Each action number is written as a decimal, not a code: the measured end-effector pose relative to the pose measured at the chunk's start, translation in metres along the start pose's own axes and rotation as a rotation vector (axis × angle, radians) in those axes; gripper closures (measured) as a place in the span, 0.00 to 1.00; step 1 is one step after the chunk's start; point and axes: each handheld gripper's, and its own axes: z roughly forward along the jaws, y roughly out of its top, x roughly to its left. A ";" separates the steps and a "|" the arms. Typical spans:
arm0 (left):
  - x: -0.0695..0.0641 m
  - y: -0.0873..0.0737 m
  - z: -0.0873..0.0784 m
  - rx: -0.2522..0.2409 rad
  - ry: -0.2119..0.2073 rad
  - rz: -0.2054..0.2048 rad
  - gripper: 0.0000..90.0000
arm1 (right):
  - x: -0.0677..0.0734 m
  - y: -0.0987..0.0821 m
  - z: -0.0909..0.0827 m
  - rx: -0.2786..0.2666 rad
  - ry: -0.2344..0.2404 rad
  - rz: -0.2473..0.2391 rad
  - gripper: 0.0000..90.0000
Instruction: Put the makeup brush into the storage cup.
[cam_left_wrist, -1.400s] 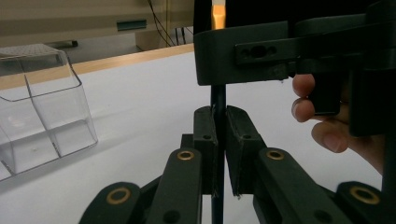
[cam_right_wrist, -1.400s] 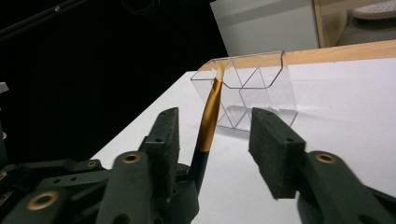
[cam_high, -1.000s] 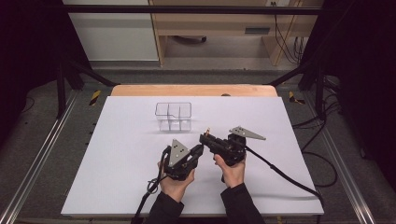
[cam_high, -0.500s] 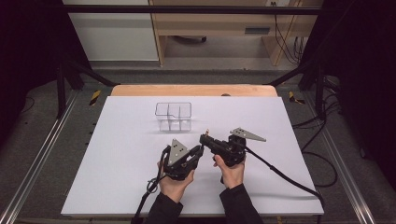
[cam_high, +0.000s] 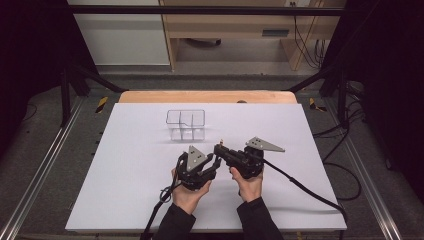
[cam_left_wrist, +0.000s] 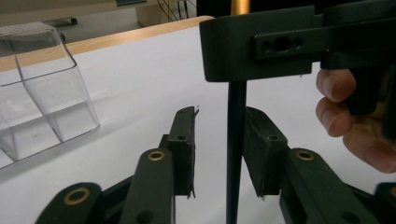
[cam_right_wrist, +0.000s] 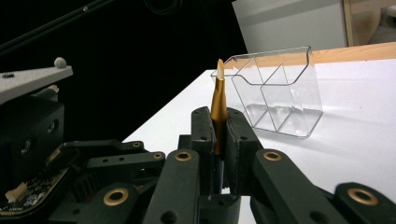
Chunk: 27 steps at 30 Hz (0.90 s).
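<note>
1. Pen (cam_right_wrist: 218, 100): gold upper part with a pale tip, dark lower shaft (cam_left_wrist: 236, 149). It stands upright, pinched at mid-length between the jaws of the right gripper (cam_right_wrist: 218, 135), just above the white table (cam_high: 125, 170) near its middle.
2. Right gripper (cam_high: 220, 149): jaws pressed tight on the pen, pointing toward nine o'clock, held in the right hand (cam_high: 248, 182).
3. Left gripper (cam_left_wrist: 217, 140): jaws have just been opening; they now stand slightly apart on either side of the dark shaft, the right pad just beside it, the left pad clear. Seen from above, this gripper (cam_high: 214, 162) sits at seven o'clock of the other, nearly touching it.
4. Clear box (cam_high: 186, 124): three-part, empty, at eleven o'clock of the grippers, apart from them.
5. Progress, as judged: handover from left to right looks almost complete, with the left letting go. Carrying the pen to the box and dropping it in remains.
</note>
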 end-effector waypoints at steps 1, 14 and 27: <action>-0.001 0.001 0.000 0.000 -0.002 0.004 0.78 | 0.000 0.000 0.000 0.000 0.002 -0.007 0.93; -0.005 0.005 0.003 -0.001 -0.007 0.012 0.90 | 0.001 -0.001 -0.002 -0.004 0.010 -0.027 0.93; 0.003 0.005 -0.001 -0.015 0.003 -0.005 0.91 | 0.002 0.001 -0.004 -0.031 -0.020 -0.019 0.77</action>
